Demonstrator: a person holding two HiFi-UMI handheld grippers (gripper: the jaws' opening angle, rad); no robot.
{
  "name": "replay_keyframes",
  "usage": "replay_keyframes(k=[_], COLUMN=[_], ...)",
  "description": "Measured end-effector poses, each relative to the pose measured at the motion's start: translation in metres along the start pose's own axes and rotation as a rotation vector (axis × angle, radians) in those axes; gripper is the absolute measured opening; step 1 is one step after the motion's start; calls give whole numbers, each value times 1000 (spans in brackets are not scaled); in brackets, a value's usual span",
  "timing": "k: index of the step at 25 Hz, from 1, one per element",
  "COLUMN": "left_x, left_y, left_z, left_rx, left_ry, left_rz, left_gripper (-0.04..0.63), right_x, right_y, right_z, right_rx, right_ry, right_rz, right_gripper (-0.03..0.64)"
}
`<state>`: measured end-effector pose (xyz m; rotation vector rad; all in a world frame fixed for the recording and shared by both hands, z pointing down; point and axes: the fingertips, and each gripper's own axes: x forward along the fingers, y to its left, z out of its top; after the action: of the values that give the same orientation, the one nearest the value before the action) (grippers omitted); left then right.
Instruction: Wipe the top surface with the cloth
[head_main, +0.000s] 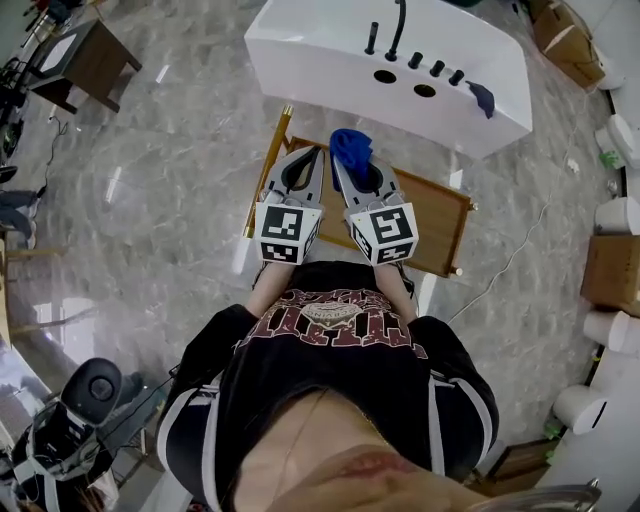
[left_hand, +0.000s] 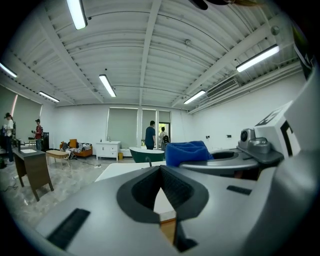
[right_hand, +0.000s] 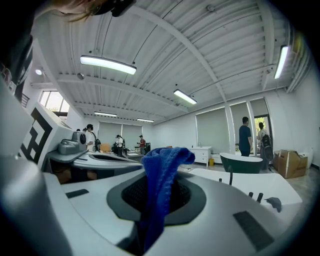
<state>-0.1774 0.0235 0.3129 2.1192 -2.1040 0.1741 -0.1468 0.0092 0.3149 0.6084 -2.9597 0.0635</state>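
Just one blue cloth (head_main: 350, 143), pinched by jaws of the right gripper (head_main: 340, 162).

Looking along left gripper (left_hand: 161, 169): jaws pressed tip to tip, nothing held. Through the gap below the tips, glimpsed a wood strip (left_hand: 168, 229). Just beyond, noted white top (left_hand: 122, 170). Close at right, right gripper (left_hand: 197, 164) alongside, blue cloth (left_hand: 186, 152) bunched at its front. Far off: green bathtub (left_hand: 145, 154), white cabinet (left_hand: 107, 148), dark table (left_hand: 31, 167), people standing (left_hand: 150, 135).
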Motion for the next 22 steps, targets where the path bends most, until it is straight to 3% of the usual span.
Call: replay_keyframes(k=[5,13,22], left_x=[12,33,63], left_y=[39,61,67], left_z=[-12,-57,-115], left_rx=[-7,-25,-60], left_ry=[19,99,194], left_rz=[-36,-99,-55], left_gripper=[46,46,46], right_x=[42,73,104], right_y=[2,-11,-37], right_z=[-7,-44,-108], right_rx=[2,16,154], right_ry=[25,116,217], right_rz=[-42,-110,-45], right_gripper=[58,58,58])
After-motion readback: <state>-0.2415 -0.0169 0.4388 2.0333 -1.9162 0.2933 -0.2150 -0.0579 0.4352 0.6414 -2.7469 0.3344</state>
